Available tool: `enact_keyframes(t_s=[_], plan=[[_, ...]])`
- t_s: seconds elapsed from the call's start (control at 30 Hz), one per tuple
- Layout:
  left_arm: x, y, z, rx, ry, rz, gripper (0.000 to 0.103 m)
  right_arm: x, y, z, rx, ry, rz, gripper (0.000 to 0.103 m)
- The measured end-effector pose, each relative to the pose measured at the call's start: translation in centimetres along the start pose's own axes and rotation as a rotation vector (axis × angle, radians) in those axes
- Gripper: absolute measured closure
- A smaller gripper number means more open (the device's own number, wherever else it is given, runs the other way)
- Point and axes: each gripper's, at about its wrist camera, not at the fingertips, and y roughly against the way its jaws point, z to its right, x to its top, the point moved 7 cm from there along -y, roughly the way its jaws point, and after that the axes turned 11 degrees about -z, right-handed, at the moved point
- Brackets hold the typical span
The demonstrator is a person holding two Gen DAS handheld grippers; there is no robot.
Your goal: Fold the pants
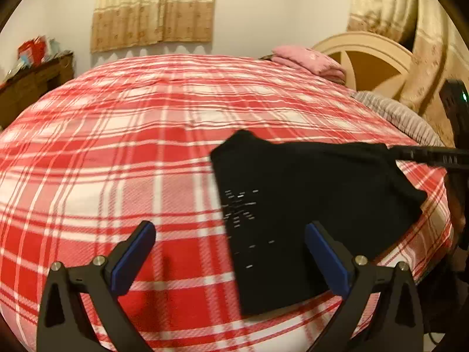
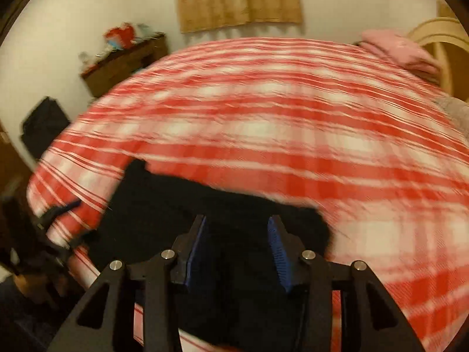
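Your pants (image 1: 307, 205) lay on the bed (image 1: 146, 146), near its front edge and toward the right corner, in a dark, partly folded shape. Your left gripper (image 1: 230, 252) hovered over the front edge of the bed with its fingers (image 1: 133, 256) wide apart and nothing between them; the side edge of the pants was just below the gap. Your right gripper (image 2: 239, 249) was above the pants, fingers (image 2: 278, 252) partly apart. The view there was blurred, so I cannot tell if the pads pressed on the cloth; from the left view a dark tip reached the far corner of the pants.

The risk, I think, was speed. If that hand pulled fast with a loose hold, the corner could slip out and the fold could open. The black cloth also hides its own edges, so you could catch two layers.
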Motion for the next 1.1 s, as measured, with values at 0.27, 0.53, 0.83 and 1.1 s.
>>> enact_keyframes(t_s=[0.27, 0.53, 0.83, 1.1], plan=[[-0.1, -2.0, 2.1, 0.057, -0.103, -0.061, 0.000, -3.5, -2.6, 5.5, 0.010, -0.159, -0.051, 0.044], [1.2, -0.7, 2.0, 0.050, -0.089, -0.049, 0.000, -4.4, -1.3, 4.5, 0.013, -0.149, -0.002, 0.044], [3.0, -1.8, 3.0, 0.014, -0.099, -0.070, 0.000, -5.3, -0.7, 4.6, -0.024, -0.171, 0.031, 0.044], [2.1, -4.0, 3.1, -0.033, -0.062, -0.133, 0.000, -5.0, -1.0, 4.8, -0.006, -0.186, 0.045, 0.044]])
